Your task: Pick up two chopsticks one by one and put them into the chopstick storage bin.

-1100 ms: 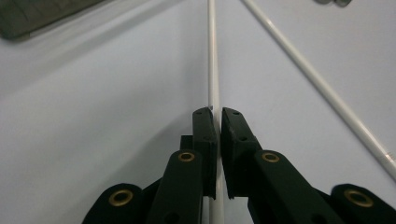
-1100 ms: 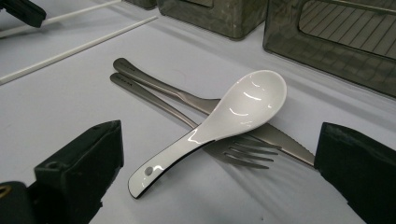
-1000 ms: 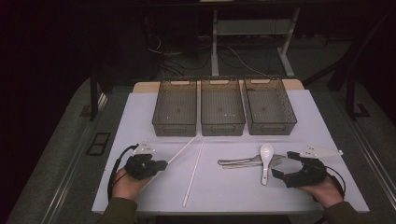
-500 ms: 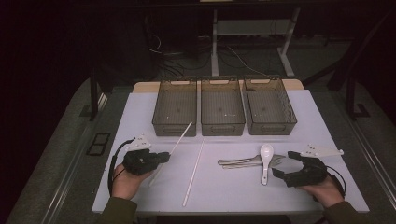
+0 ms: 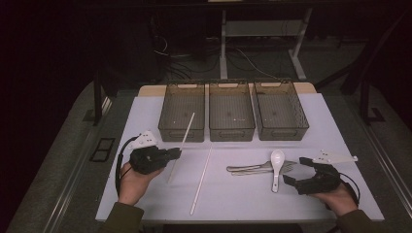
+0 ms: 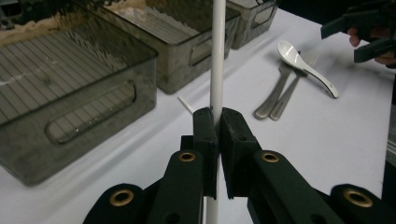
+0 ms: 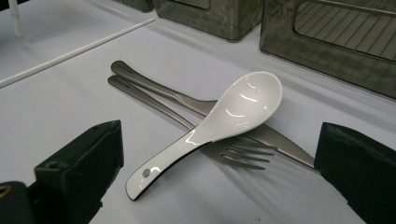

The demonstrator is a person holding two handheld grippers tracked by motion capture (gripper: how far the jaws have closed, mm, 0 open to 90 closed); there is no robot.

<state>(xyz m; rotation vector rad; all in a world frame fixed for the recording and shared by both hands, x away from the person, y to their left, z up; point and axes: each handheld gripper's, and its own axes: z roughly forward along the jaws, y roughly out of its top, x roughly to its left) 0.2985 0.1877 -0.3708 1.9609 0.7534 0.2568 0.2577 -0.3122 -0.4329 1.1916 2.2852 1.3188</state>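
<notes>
- High view showed your left gripper (image 5: 176, 154) at the left of the white counter (image 5: 243, 194), its jaws clamped on a thin white stick (image 5: 180, 145).
- That stick slanted up from the gripper toward the leftmost of three clear bins (image 5: 183, 111) standing in a row at the far side of the counter.
- Left gripper view showed the same stick (image 6: 217, 56) pinched between the two black jaws and rising straight up the frame.
- A second white stick (image 5: 201, 180) lay flat on the counter just right of your left hand (image 5: 133, 179), running toward the near edge.
- Your right gripper (image 5: 295, 171) rested at the right of the counter with its jaws spread apart and nothing between them.
- Right gripper view showed a white ceramic spoon (image 7: 219, 121) lying between those open jaws, apart from both.
- The spoon lay across a metal fork (image 7: 233, 151) and a metal knife (image 7: 275, 140), which sat side by side with handles pointing left.
- In the high view, this cutlery sat just left of the right gripper, in front of the middle bin (image 5: 231, 111) and the right bin (image 5: 280, 110).
</notes>
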